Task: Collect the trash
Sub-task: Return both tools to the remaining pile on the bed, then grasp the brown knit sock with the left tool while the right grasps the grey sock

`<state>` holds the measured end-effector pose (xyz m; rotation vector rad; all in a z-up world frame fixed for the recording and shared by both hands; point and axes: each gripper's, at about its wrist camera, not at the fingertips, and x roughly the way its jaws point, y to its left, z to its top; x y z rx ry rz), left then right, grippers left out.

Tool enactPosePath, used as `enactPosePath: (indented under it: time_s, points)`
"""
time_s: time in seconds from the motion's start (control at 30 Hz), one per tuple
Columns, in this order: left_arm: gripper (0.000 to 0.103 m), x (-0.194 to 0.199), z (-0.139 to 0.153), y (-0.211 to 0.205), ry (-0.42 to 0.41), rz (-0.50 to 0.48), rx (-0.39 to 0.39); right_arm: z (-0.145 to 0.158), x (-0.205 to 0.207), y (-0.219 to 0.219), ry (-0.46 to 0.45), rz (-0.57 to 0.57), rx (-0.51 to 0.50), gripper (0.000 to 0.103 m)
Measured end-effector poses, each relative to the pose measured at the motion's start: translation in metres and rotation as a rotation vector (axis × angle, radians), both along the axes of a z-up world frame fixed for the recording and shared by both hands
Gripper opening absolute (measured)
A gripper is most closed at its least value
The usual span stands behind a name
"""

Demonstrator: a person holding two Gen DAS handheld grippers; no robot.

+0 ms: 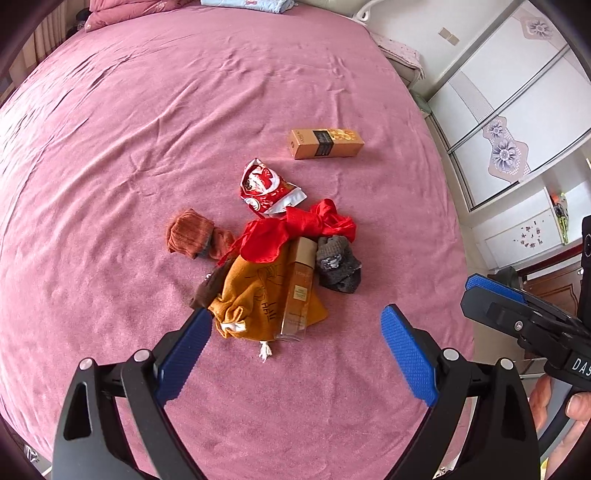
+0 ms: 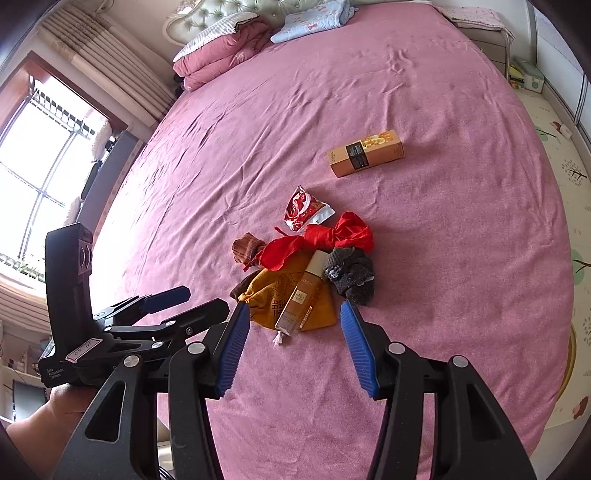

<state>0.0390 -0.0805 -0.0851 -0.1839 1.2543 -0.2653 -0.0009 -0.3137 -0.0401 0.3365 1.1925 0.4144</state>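
Observation:
A small pile lies on the pink bed (image 1: 147, 147). In it are a crumpled red snack wrapper (image 1: 267, 186) (image 2: 306, 210), a red cloth (image 1: 295, 230) (image 2: 321, 238), a mustard drawstring pouch (image 1: 255, 295) (image 2: 262, 295) with a tan bottle (image 1: 299, 288) (image 2: 301, 295) lying on it, and a grey sock (image 1: 338, 264) (image 2: 351, 275), a rust sock (image 1: 190, 236) (image 2: 247, 249) and a brown sock (image 1: 205, 290). An orange carton (image 1: 325, 143) (image 2: 365, 152) lies apart, farther back. My left gripper (image 1: 295, 314) (image 2: 205, 298) and right gripper (image 2: 293, 306) (image 1: 471, 291) hover side by side above the pile's near edge, both open and holding nothing.
A folded pink quilt (image 2: 221, 59) and a light blue blanket (image 2: 314, 18) lie at the head of the bed. White wardrobe doors (image 1: 498, 110) stand past the bed's right edge. A window (image 2: 44, 155) is on the left. A patterned floor mat (image 2: 565, 166) lies beside the bed.

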Motion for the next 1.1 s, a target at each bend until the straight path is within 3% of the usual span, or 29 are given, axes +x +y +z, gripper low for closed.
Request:
enactPosePath:
  time_s: [0.33,0.9,1.1]
  points:
    - [0.092,0.027,-0.029,0.028,0.044,0.053,-0.007,-0.034,0.03,0.016,0.057,0.014,-0.009,0.051]
    - [0.092,0.067,-0.095,0.072,0.137,0.166,0.001,-0.122,0.07,0.011,0.201,-0.029,-0.062,0.051]
    - [0.093,0.083,-0.112,0.082,0.161,0.234,-0.034,-0.139,0.078,0.015,0.225,-0.024,-0.078,0.053]
